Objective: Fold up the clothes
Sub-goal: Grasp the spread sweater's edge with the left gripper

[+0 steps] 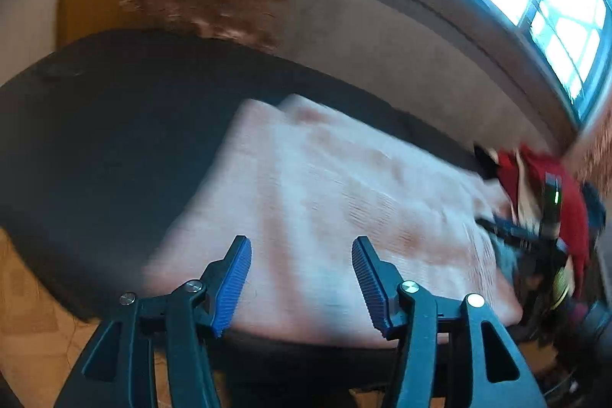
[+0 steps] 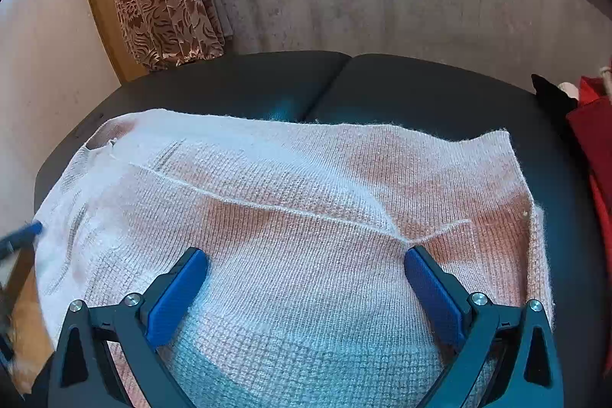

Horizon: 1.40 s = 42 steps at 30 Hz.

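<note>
2 wide-open, empty claws, left [image 1: 301,243] and right [image 2: 306,257], over pale pink waffle-knit garment [image 2: 290,201], folded flat.

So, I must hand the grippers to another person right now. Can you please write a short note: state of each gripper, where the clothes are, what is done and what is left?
Left gripper: open, holds nothing, at the near edge of the pink knit garment.
Right gripper: open, empty, above the garment's middle.
The garment lies on the dark padded table, looks partly folded, with layered edges showing.
A pile of other clothes, with a red piece, waits at the right end of the table.
Left: finish this fold, then do the pile.
</note>
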Motion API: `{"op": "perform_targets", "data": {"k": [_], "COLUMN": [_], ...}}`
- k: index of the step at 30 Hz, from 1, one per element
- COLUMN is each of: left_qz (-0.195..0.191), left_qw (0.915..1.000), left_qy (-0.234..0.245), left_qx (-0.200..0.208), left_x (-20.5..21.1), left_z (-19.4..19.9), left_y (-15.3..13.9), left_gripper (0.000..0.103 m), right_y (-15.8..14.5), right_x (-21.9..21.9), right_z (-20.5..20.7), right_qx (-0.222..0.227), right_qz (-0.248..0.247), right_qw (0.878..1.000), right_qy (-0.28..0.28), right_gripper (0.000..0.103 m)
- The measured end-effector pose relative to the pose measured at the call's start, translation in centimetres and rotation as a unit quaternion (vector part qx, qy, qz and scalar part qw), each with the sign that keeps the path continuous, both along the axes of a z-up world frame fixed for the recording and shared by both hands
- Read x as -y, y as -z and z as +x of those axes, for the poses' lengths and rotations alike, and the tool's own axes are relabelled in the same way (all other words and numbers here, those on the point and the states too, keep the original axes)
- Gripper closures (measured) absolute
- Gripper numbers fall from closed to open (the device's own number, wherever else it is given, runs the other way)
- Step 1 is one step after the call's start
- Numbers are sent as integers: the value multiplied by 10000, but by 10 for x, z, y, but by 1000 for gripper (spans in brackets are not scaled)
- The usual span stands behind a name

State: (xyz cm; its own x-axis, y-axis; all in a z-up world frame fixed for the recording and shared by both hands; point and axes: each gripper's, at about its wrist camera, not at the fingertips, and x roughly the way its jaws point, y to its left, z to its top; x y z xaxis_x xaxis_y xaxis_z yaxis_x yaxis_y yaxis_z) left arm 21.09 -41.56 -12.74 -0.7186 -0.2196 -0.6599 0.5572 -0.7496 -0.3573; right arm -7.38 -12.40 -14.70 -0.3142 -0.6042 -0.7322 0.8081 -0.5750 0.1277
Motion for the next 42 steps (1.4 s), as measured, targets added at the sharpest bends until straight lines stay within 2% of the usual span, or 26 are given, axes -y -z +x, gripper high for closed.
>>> {"op": "perform_targets", "data": {"k": [2,4,8,13,15,16,19,22,25,28,29,32,34,36,39,42], "left_qz": [-81,-130,-100,-128,-136,-126,-96,-362,-176,167,238,-135,-290,-400,-531,-601], "left_qw": [9999,9997,9987,9974,9968,9965,9967,9936,9926,9952,9961,9985,9994,9989,9963,9931], "left_qy": [-103,7,359,496,528,464,525,525,288,75,31,-62,38,263,668,962], "left_qx": [51,208,356,497,578,684,607,937,1166,960,845,520,181,28,79,292], "left_x": [19,24,23,20,20,22,20,12,17,22,22,21,16,11,0,-13], "left_z": [24,35,30,7,-1,-3,5,16,27,37,38,35,29,15,-18,-47], "left_y": [0,6,16,20,22,21,8,6,21,24,19,-9,-28,-36,-36,-22], "left_gripper": [45,45,45,47,75,95,98,98,98,96,92,86,81,78,78,78], "right_y": [0,-1,-1,1,2,3,4,5,6,7,7,5,4,4,4,3], "right_x": [-1,-3,-6,-3,-2,-2,-1,-1,0,0,0,0,0,2,2,1], "right_z": [-1,4,4,3,3,2,2,3,2,1,2,1,1,1,2,2], "right_qx": [-5,-11,-1,17,17,25,33,34,35,25,20,23,21,15,7,9], "right_qz": [-20,-43,-80,-107,-113,-120,-131,-142,-154,-150,-143,-142,-140,-136,-135,-142], "right_qw": [10000,10000,10000,9999,9999,9999,9999,9999,9999,9999,9999,9999,9999,9999,9999,9999], "right_qy": [2,3,1,2,3,2,3,2,-2,-4,0,1,1,2,6,3], "right_gripper": [0,0,0,0,0,0,0,0,0,0,0,0,0,0,0,0]}}
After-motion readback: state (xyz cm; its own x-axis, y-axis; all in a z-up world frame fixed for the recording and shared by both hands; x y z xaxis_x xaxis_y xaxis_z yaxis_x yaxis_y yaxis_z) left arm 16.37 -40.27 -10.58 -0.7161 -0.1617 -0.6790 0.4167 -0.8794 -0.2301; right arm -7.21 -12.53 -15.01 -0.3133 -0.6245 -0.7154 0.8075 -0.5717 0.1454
